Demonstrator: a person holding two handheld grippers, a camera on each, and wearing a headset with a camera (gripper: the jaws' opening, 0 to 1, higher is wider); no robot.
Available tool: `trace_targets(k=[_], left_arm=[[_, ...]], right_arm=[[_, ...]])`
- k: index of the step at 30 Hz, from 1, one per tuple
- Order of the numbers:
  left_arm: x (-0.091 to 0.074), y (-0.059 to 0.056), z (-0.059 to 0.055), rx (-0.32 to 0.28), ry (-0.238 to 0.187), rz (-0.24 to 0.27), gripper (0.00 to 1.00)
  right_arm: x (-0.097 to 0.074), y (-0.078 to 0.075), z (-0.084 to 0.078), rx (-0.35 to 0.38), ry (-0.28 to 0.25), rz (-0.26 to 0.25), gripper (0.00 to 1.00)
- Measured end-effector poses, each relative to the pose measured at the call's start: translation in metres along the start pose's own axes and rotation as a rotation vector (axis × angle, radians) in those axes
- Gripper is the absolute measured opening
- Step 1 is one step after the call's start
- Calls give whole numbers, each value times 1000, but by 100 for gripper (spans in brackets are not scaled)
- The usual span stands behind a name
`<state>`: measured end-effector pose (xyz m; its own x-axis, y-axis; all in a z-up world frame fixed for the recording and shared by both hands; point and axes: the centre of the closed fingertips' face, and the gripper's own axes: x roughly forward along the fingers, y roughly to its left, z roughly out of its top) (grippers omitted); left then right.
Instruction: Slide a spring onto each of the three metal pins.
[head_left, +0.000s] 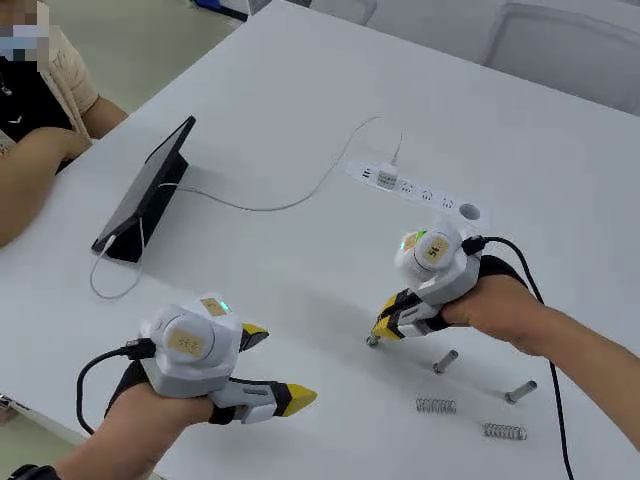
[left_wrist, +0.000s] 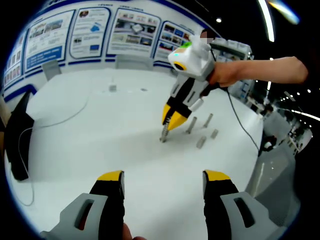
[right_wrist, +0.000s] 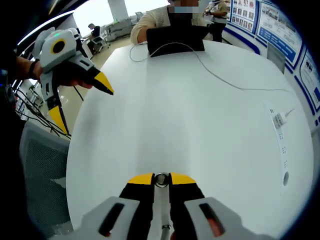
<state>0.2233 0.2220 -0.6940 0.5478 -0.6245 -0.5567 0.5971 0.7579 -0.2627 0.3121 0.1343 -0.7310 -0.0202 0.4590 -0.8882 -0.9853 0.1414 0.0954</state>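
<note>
Springs (head_left: 436, 405) on white table (head_left: 300, 130), posters (left_wrist: 92, 32) beyond

From the headset we look steeply down on the bench (head_left: 300, 120), with the left gripper (head_left: 283, 365) and right gripper (head_left: 380, 330) close below. Our left gripper view sits low, facing the right gripper across the bench. Our right gripper view looks along its fingers (right_wrist: 142, 181), past the pin (right_wrist: 161, 180), toward the left gripper and tablet (right_wrist: 175, 40)

White counter (head_left: 300, 120). Far left: tablet (head_left: 150, 188) on stand, white cable (head_left: 262, 210) to power strip (head_left: 412, 188). Near right: pin (head_left: 445, 361), second pin (head_left: 520, 391) upright; spring (head_left: 436, 405), second spring (head_left: 504, 431) lying beside; third pin (head_left: 373, 341) on end, clamped in right tongs (head_left: 381, 330).
</note>
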Motion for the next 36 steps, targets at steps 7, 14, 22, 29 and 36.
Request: trace_targets(k=[7, 14, 22, 29, 36], left_arm=[[0, 1, 0, -3, -1, 0, 65], [-2, 1, -2, -6, 3, 1, 64], [-3, 2, -1, -6, 1, 3, 64], [-2, 0, 2, -1, -3, -2, 64], [-4, -4, 5, 7, -3, -2, 64]], right_arm=[[7, 0, -3, 2, 7, -1, 13], [13, 1, -7, 4, 14, -2, 13], [13, 2, -8, 0, 13, -3, 14], [7, 2, -5, 15, -11, -4, 19], [-3, 7, -8, -11, -34, -20, 30]])
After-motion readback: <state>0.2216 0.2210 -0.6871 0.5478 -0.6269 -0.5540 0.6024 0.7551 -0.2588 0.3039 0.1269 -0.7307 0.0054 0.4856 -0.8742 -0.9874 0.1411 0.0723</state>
